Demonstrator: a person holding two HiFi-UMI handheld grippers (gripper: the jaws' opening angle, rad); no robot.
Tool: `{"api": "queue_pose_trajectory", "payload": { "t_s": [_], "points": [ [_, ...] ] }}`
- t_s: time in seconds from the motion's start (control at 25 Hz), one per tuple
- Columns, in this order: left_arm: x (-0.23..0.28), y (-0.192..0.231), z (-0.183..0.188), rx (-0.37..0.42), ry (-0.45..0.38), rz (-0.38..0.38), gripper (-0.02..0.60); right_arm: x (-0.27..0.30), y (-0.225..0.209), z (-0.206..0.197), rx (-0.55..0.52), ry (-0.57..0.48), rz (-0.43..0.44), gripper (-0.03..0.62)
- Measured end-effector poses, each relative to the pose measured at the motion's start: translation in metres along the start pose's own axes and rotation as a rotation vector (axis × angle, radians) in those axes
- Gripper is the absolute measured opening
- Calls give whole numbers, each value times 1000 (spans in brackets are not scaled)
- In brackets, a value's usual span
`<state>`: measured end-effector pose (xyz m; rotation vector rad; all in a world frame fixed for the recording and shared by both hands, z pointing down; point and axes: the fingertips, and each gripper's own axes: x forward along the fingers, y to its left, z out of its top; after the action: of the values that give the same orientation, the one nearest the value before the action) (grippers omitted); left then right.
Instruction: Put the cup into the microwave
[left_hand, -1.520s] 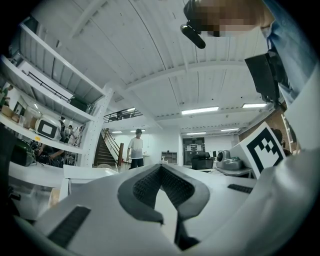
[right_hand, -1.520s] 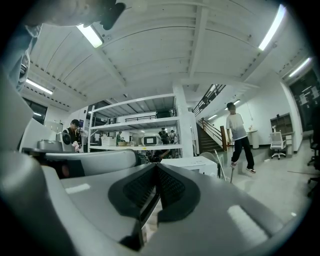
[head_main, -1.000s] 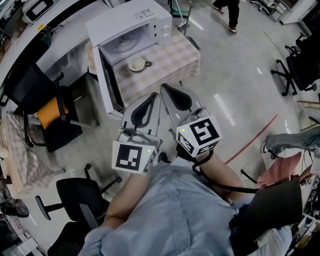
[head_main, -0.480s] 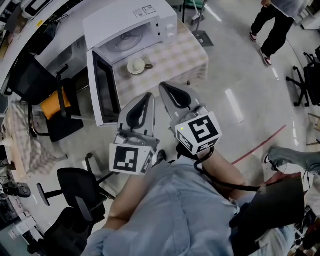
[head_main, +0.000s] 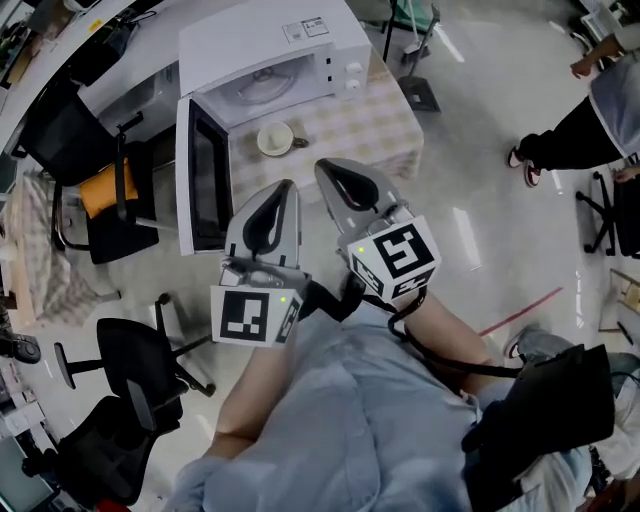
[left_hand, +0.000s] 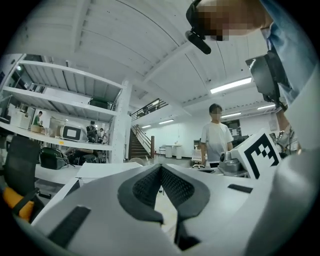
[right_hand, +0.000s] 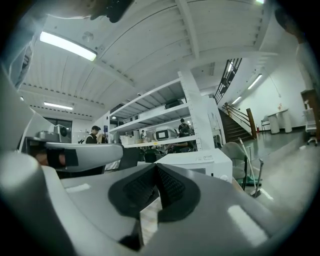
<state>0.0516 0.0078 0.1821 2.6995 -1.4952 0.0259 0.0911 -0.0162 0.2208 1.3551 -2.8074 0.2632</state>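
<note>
The white cup (head_main: 274, 138) sits on the checked tablecloth (head_main: 375, 125), just in front of the white microwave (head_main: 262, 42). The microwave's door (head_main: 198, 172) hangs wide open at the left, and the cavity holds only its glass turntable (head_main: 265, 86). The 2 grippers are side by side, pointing toward the table and apart from the cup. The left gripper (head_main: 286, 188) has its jaws closed together with nothing between them. The right gripper (head_main: 324, 167) is the same (pads meeting, empty). A black office chair (head_main: 130, 365) stands at the lower left.
</note>
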Motion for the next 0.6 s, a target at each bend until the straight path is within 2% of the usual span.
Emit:
{"api": "queue_pose_trajectory", "payload": {
  "t_s": [0.36,0.6],
  "points": [
    [21,44,-22,-65,-31,91,5,40,-14,-20,-49,43,61,3],
    [46,75,-46,-86,-32,117,5,73,-29,-35,-89,66,94,3]
  ]
}}
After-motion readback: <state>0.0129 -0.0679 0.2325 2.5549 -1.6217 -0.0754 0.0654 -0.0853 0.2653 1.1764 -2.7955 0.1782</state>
